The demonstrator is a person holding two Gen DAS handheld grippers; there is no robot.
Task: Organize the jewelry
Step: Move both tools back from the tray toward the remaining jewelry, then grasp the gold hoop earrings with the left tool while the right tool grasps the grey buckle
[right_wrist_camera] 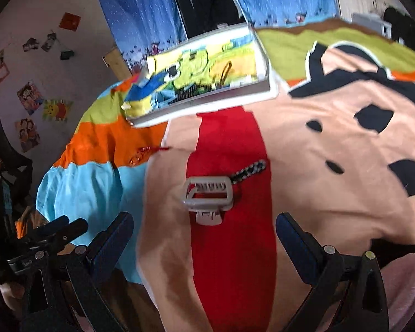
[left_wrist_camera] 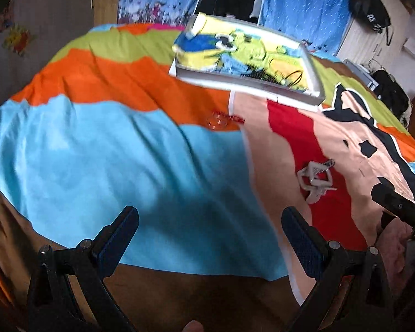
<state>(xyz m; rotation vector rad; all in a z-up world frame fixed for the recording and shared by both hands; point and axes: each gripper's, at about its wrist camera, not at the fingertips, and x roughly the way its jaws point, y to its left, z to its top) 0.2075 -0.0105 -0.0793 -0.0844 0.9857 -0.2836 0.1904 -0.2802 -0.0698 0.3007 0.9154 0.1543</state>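
**Both grippers wide open over the bedspread, hair claw just ahead of the right one**

Nearest the right wrist camera, the right gripper (right_wrist_camera: 204,238) has its two fingers spread wide with nothing between them. It hangs low over the red band of a cartoon-print bedspread (right_wrist_camera: 332,144). Just beyond its fingertips a pale grey hair claw (right_wrist_camera: 207,196) lies flat on the red cloth, and a black-and-white patterned clip (right_wrist_camera: 249,171) lies slanted at the claw's far right corner, touching or nearly touching it.

Farther back sits a shallow white tray (right_wrist_camera: 207,102), tilted in this view, lined with a yellow, green and blue cartoon print. A dark comb-like piece and a thin yellowish loop lie along its near edge; blur hides the finer detail. On the orange stripe, between tray and claw and off to the left, lies a small clear reddish piece (right_wrist_camera: 141,156), too blurred to tell what it is.

From the left wrist camera, the left gripper (left_wrist_camera: 210,227) is likewise spread wide and holds nothing, hovering over the light-blue stripe. The claw (left_wrist_camera: 315,182) lies to its right on the red band, the reddish piece (left_wrist_camera: 218,121) well ahead, and the tray (left_wrist_camera: 249,83) beyond that. Part of the right gripper's body shows at the far right edge.
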